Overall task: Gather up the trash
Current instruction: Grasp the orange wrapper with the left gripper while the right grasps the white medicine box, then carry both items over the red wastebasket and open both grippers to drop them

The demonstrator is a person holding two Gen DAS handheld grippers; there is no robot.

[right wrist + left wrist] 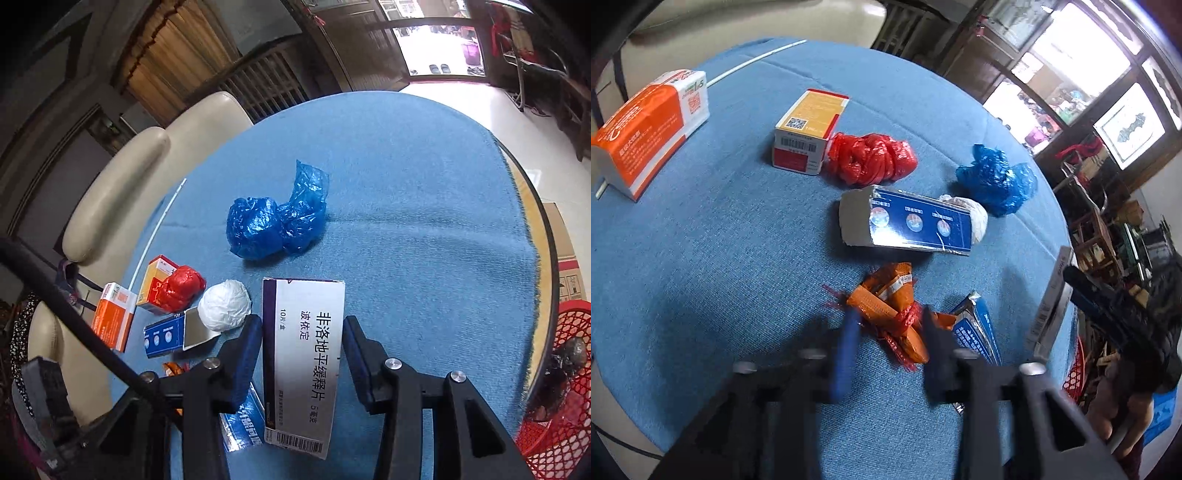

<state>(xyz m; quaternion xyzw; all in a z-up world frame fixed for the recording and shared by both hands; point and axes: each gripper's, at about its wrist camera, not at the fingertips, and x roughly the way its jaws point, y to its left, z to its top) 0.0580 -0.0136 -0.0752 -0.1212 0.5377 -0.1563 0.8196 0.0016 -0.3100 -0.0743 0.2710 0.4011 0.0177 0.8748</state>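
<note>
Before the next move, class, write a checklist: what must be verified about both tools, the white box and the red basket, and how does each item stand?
1. Right tool shut on the white box: ok, pads against both sides.
2. White box lifted off the blue cloth: cannot tell.
3. Red basket in view past the cloth's edge: ok.
4. Left tool open: ok, jaws apart.
5. Orange wrapper between the left tool's jaws: ok, not gripped.

Black right tool [300, 354] with blue pads, silver screws, seemingly plastic
</note>
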